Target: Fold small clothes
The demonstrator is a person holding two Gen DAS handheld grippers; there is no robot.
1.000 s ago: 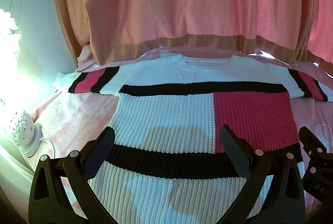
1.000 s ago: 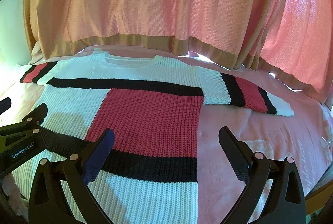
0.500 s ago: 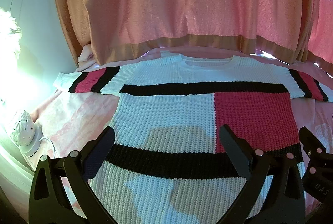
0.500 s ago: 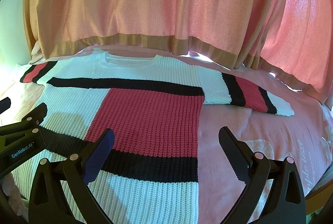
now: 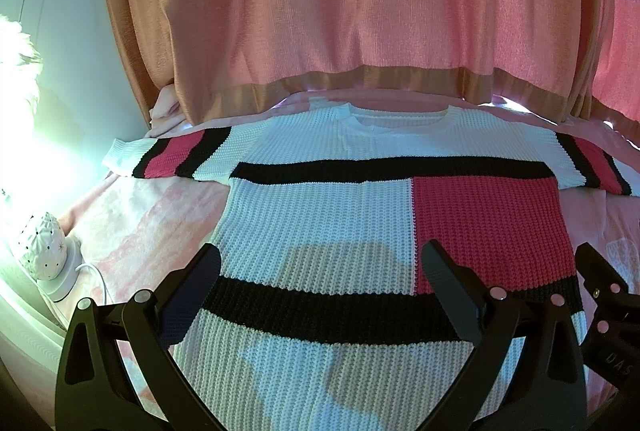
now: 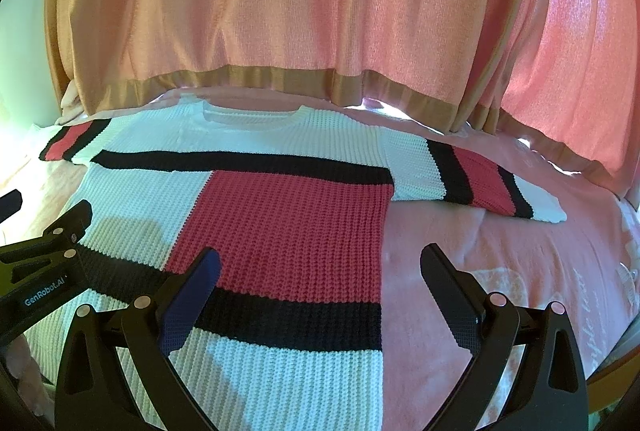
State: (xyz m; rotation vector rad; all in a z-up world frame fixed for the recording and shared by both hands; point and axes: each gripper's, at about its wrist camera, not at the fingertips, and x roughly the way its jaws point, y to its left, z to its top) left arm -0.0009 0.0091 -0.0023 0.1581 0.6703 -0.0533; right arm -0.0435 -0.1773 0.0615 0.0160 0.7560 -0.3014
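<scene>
Left claw (image 5: 320,267) and right claw (image 6: 320,267) both hang released and empty above the knit sweater's (image 5: 320,215) lower hem, the garment spread flat on the pink bed (image 6: 480,251), curtain (image 5: 360,11) beyond.

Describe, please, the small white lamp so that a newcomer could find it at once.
Start from the knitted sweater spread flat on the pink bedspread. Past the bed's left edge stands the lamp: a white dome dotted with holes, on a round base with a white cord.
</scene>
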